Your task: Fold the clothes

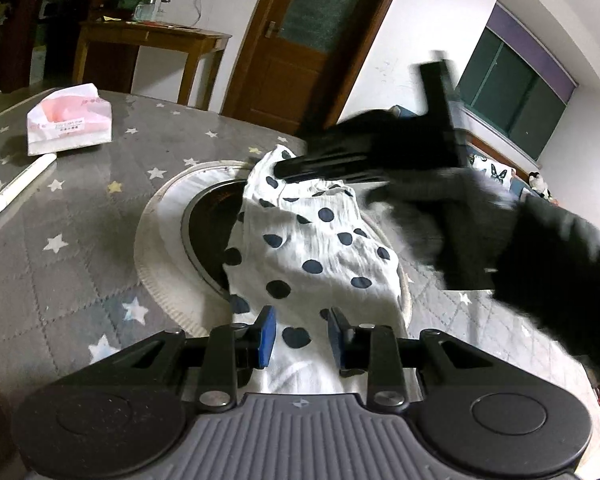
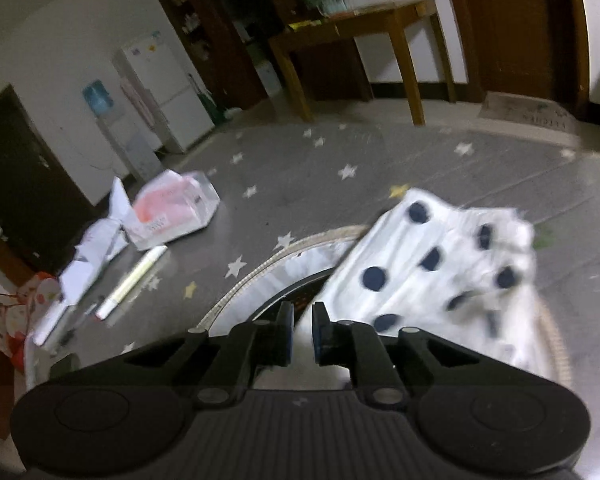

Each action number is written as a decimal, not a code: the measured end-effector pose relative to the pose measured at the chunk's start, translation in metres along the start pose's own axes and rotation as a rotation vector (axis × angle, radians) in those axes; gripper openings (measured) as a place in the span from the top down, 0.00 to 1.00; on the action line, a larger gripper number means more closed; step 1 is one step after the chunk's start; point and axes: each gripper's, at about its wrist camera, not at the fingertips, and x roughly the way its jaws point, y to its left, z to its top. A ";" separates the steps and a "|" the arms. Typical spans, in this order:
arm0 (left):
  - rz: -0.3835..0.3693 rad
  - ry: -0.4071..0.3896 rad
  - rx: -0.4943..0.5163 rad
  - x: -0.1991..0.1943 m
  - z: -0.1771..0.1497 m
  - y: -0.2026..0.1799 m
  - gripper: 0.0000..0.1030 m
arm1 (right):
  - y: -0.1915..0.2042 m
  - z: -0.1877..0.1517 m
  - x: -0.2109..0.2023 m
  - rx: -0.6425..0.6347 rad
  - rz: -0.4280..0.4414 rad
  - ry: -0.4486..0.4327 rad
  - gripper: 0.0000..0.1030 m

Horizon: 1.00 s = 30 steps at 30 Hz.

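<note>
A white garment with dark blue dots [image 1: 320,252] lies bunched over the round opening in the middle of the grey star-patterned table [image 1: 80,272]. My left gripper [image 1: 300,336] is open, its blue pads either side of the cloth's near end. My right gripper shows blurred in the left wrist view [image 1: 296,168], at the cloth's far end. In the right wrist view my right gripper [image 2: 302,336] is nearly closed with white cloth between its pads. The garment [image 2: 440,272] stretches away to the right, blurred.
A pink tissue pack [image 1: 70,120] and a white marker [image 1: 18,186] lie at the table's left. They also show in the right wrist view: pack [image 2: 172,212], marker [image 2: 134,280], with crumpled paper [image 2: 96,248] beside them. A wooden side table [image 1: 152,48] and door stand behind.
</note>
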 end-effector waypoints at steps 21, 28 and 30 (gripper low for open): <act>0.056 0.106 0.023 0.054 0.009 -0.025 0.66 | -0.073 -0.084 -0.077 -0.049 0.059 0.035 0.85; 0.004 0.095 0.085 0.056 0.016 -0.055 0.65 | -0.051 -0.062 -0.053 -0.054 0.181 0.021 0.85; -0.012 0.100 0.103 0.062 0.016 -0.065 0.65 | -0.045 -0.058 -0.047 -0.057 0.197 0.021 0.85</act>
